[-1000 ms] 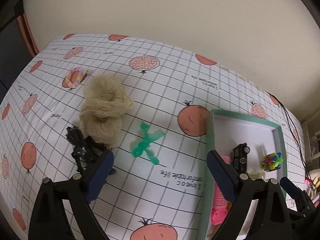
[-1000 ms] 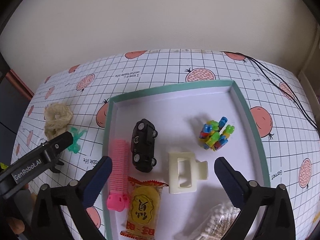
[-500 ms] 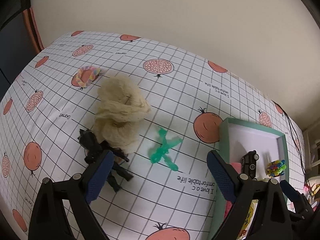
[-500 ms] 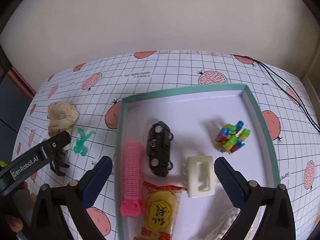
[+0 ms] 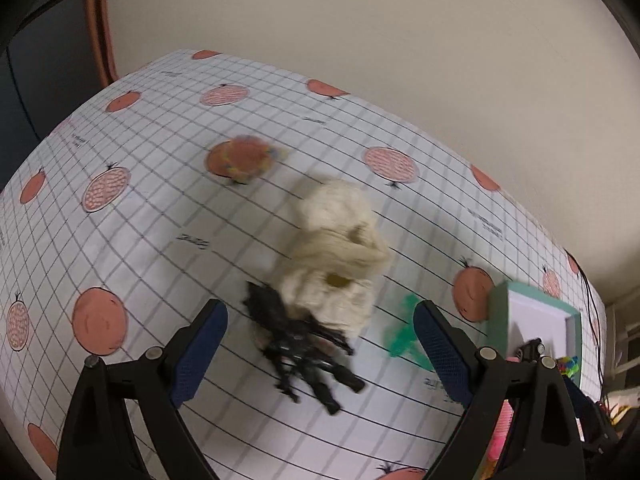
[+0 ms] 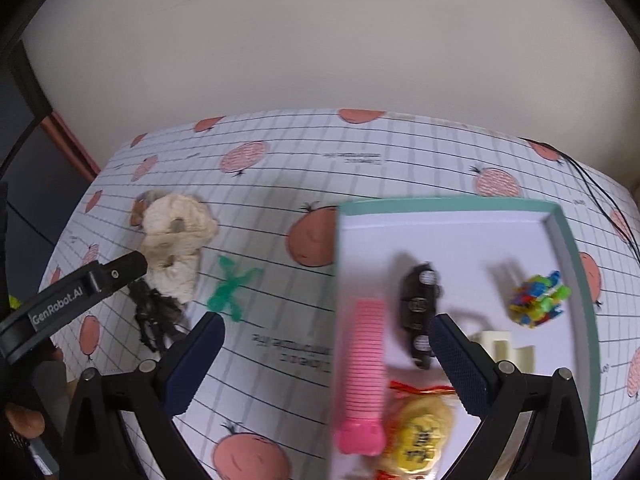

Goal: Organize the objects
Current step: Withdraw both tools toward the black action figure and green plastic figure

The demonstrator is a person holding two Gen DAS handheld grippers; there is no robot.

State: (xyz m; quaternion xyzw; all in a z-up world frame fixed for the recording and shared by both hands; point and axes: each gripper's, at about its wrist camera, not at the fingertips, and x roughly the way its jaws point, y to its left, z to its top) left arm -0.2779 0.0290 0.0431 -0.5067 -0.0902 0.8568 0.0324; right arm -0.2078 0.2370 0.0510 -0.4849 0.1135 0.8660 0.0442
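Step in hand: pickup approach. The left gripper (image 5: pixel 318 346) hovers, jaws open and empty, over the black tangled toy (image 5: pixel 298 344) lying on the bench (image 5: pixel 132 240) against the cream yarn bundle (image 5: pixel 338 256). The right gripper (image 6: pixel 326 360), jaws open, hangs at the tray (image 6: pixel 452 205) edge. Next: lower, then close on the toy alone.

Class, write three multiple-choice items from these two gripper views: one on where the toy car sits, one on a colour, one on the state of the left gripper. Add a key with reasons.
1. Where is the black toy car?
A. inside the teal tray
B. on the tablecloth beside the yarn
C. held in a gripper

2. What colour is the X-shaped toy on the tablecloth?
A. pink
B. green
C. yellow

3. How is the left gripper?
A. shut on the yarn
B. shut on the spider
C. open, holding nothing

Key: 1 A, the car lies on the tray's white floor. 2 B, it shows green in both views. 3 C, its jaws stand wide apart above the black toy spider and cream yarn.
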